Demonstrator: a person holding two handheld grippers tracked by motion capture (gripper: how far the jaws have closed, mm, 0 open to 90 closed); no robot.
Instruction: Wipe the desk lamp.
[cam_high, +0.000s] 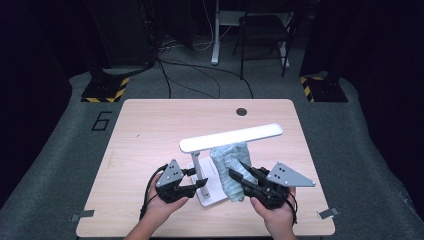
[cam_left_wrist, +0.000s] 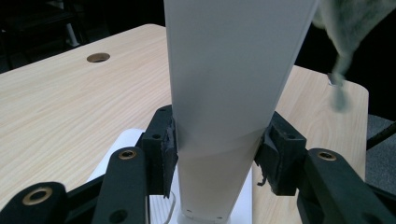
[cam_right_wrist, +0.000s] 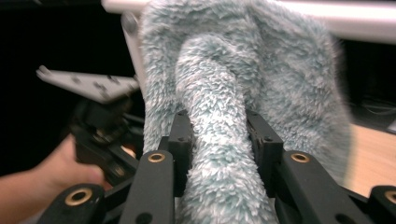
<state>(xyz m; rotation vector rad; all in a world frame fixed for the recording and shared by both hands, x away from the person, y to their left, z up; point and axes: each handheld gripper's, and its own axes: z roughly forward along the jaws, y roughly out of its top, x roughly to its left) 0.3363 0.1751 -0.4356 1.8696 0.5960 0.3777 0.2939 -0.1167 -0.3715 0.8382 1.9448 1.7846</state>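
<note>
On a pale wooden table in a dark room, the left gripper clamps a white desk lamp by its post, while the right gripper, angled inward, pinches a fuzzy teal cloth, apparently touching the lamp head's underside.

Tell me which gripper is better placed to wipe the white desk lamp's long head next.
The right gripper: its jaws already clamp the fluffy pale teal cloth, held just under the white desk lamp head. The left gripper is busy clamping the lamp's upright post, steadying it.
</note>
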